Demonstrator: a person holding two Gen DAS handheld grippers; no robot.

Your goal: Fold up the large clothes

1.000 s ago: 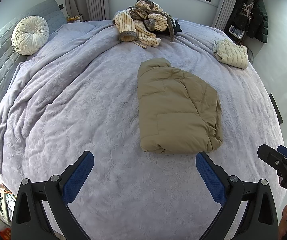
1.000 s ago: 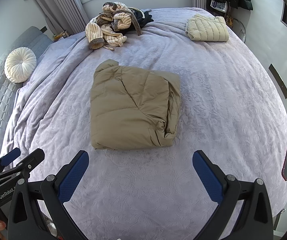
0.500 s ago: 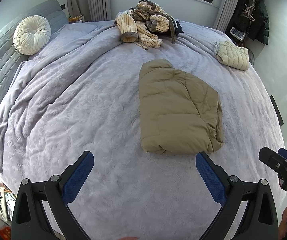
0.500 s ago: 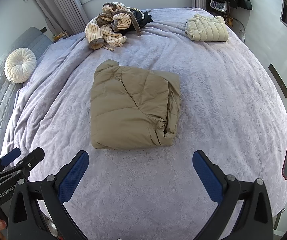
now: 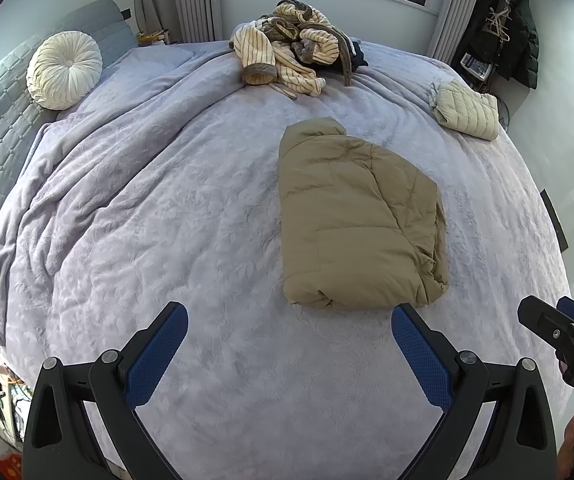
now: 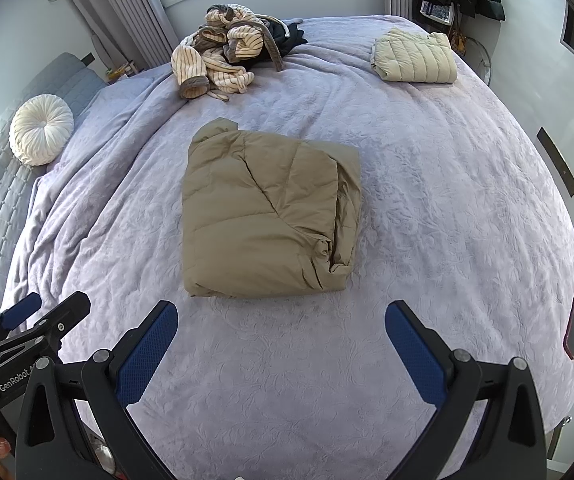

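Hovering over the bed (image 5: pixel 135 208) with both grippers empty, tan jacket (image 5: pixel 351 216) folded in the middle of it.

The bed is covered in a lilac blanket, and the jacket sits on it as a squarish bundle, collar pointing to the far side, well apart from the striped pile (image 5: pixel 291 56) by the window and the cream jacket (image 5: pixel 465 110) folded near the far right corner. A round pillow (image 5: pixel 65 69) leans on the headboard. Left gripper (image 5: pixel 289 344) hangs level above the near edge, fingers spread wide, right pad just short of the jacket's near hem. Right gripper (image 6: pixel 281 340) does the same beside it, fingers wide apart too, nothing in them. Compared with a second ago basically nothing changed: the jacket hasn't moved, and the left view only tilted up a touch.
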